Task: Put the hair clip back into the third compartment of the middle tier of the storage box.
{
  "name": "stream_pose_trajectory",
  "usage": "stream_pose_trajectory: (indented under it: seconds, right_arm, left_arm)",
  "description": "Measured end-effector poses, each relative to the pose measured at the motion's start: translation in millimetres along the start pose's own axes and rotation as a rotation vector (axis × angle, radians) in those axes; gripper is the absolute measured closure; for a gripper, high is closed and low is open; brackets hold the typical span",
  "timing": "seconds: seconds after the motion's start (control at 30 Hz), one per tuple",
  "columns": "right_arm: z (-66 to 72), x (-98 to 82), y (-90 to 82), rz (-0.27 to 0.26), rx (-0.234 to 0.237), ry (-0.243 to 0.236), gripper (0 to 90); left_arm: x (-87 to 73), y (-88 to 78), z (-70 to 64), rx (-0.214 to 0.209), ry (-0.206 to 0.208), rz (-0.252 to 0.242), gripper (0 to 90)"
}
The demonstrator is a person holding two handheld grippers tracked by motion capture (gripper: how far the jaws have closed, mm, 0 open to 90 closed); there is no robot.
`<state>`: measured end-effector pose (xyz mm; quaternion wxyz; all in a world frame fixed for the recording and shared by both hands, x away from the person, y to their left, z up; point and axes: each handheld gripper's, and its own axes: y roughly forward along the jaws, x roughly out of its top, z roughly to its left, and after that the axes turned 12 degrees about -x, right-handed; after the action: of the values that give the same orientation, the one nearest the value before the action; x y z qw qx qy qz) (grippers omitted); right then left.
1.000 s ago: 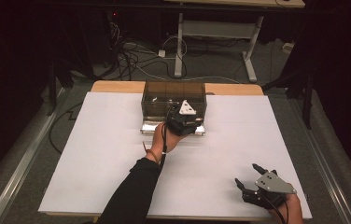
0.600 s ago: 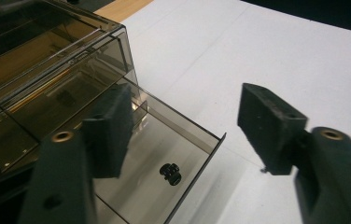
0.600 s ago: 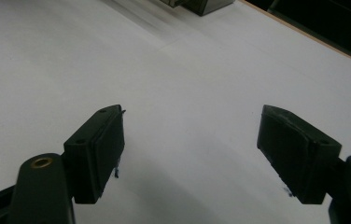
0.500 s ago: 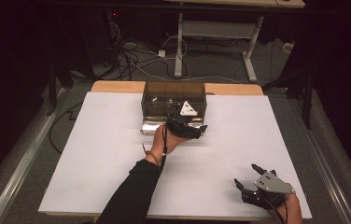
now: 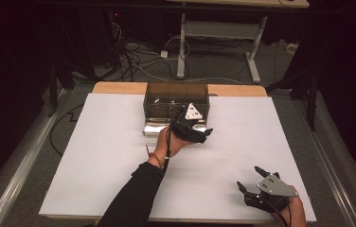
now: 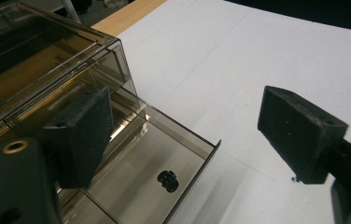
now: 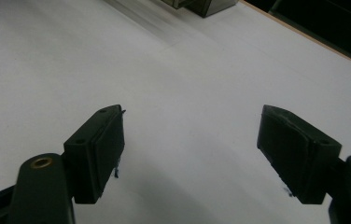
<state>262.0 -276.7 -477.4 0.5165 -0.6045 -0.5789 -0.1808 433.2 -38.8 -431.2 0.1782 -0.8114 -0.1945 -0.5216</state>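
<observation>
Drawer (image 6: 164, 158) of the smoky clear box (image 5: 176, 99) stands pulled out toward the person, at about 12 o'clock on the white table (image 5: 95, 156) in the high view. A small black part (image 6: 168, 181) lies on the drawer floor, near the front wall. The left gripper (image 5: 203, 133) hangs just over the open drawer; its jaws have just been opening and now stand wide, and nothing is between them. In the left gripper view one pad (image 6: 78, 135) is above the drawer and the other pad is out over the bare table, at 3 o'clock from it.

The step in hand is probably a release at the drawer, and then closing it or taking the part. To do this well, the hand should lift straight away from the thin front wall, so a pad does not catch it and drag the light box. If the part is wanted, both pads must first come inside the walls.

The right gripper (image 5: 253, 179) rests at 5 o'clock on the table, well apart, jaws spread and empty.
</observation>
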Motion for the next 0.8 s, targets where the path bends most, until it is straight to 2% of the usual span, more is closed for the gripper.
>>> stream_pose_trajectory:
  seconds: [0.4, 0.63, 0.8]
  right_arm:
    - [-0.1, 0.3, 0.0, 0.0, 0.0, 0.003, 23.5]
    - [0.3, 0.5, 0.3, 0.0, 0.0, 0.002, 23.5]
    - [0.8, 0.7, 0.6, 0.002, 0.003, 0.001, 23.5]
  left_arm:
    - [1.3, -5.7, -7.8, -0.015, 0.065, -0.012, 17.2]
    - [2.2, -11.1, -11.3, -0.032, 0.085, -0.016, 17.2]
    - [1.9, -13.4, -13.5, -0.027, 0.119, -0.016, 17.2]
